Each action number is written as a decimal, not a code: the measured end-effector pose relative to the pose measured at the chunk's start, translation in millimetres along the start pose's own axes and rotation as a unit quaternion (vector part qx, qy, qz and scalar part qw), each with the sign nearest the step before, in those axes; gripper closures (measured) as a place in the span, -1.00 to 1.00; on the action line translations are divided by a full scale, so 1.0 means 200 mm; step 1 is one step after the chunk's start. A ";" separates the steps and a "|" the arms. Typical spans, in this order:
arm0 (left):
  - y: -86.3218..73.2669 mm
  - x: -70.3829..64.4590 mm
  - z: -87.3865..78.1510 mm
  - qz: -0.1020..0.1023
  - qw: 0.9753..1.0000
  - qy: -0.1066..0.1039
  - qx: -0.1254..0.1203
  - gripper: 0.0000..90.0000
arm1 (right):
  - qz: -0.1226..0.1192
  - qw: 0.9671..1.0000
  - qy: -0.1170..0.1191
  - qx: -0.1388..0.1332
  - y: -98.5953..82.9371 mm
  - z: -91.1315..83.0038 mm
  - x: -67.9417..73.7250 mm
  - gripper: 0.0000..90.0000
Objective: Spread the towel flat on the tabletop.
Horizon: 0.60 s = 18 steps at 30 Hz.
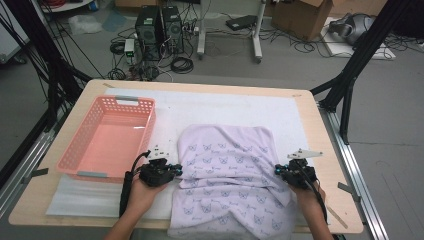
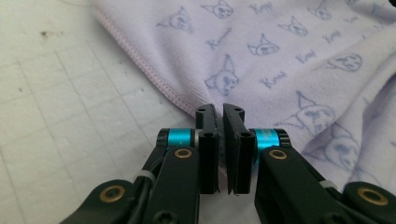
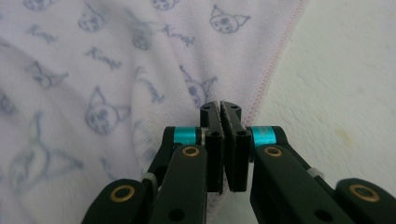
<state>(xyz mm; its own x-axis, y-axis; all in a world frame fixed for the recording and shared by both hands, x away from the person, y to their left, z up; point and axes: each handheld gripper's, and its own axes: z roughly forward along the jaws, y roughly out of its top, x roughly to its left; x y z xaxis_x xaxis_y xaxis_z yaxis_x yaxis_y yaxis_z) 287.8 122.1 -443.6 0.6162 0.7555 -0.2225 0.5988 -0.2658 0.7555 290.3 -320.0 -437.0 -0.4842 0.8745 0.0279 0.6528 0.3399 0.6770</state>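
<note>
A lilac towel point(image 1: 225, 170) printed with small cat faces lies on a white mat point(image 1: 225, 107), and its near end hangs over the table's front edge. My left gripper point(image 1: 177, 170) is at the towel's left hem, jaws pressed together on the stitched edge. In the left gripper view the hem of the towel point(image 2: 280, 56) runs straight into the left gripper point(image 2: 219, 112). My right gripper point(image 1: 277, 170) sits at the right hem. In the right gripper view the right gripper point(image 3: 220, 109) is shut on the pink-stitched edge of the towel point(image 3: 93, 70).
A pink plastic basket point(image 1: 80, 145) stands on the left of the table, close to my left hand. Bare white mat point(image 2: 70, 107) lies to the left of the towel. Computers, cables and boxes are on the floor beyond the table.
</note>
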 end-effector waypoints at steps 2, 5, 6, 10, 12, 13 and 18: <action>0.00 0.00 -0.01 -0.003 1.000 -0.008 -0.003 0.87 | 0.004 1.000 -0.002 0.004 -0.03 -0.03 -0.02 0.96; 0.02 0.01 -0.01 -0.012 1.000 -0.010 -0.012 0.66 | 0.000 1.000 -0.009 0.013 -0.07 -0.08 -0.03 0.96; 0.04 0.01 0.00 -0.016 1.000 -0.011 -0.018 0.54 | -0.002 1.000 -0.016 0.018 -0.07 -0.10 -0.04 0.96; 0.10 0.02 0.04 -0.015 0.999 -0.006 -0.033 0.22 | 0.009 0.999 -0.025 0.024 -0.09 -0.13 -0.06 0.84; 0.14 0.03 0.07 -0.022 0.999 0.001 -0.048 0.17 | 0.013 1.000 -0.025 0.006 -0.09 -0.13 -0.06 0.67; 0.16 0.04 0.08 -0.023 0.999 0.004 -0.050 0.13 | 0.014 1.000 -0.022 -0.002 -0.09 -0.13 -0.06 0.58; 0.30 0.09 0.15 -0.028 0.997 0.022 -0.076 0.12 | 0.016 0.999 -0.018 -0.036 -0.07 -0.15 -0.07 0.46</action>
<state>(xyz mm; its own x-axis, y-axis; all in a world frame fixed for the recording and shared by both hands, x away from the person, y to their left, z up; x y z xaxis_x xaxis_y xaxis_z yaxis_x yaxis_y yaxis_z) 350.0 101.8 -422.0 0.5601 0.7923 -0.2421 0.5448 -0.1321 0.8281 269.7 -346.6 -425.7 -0.4412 0.8971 0.0246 0.6239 0.2869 0.7269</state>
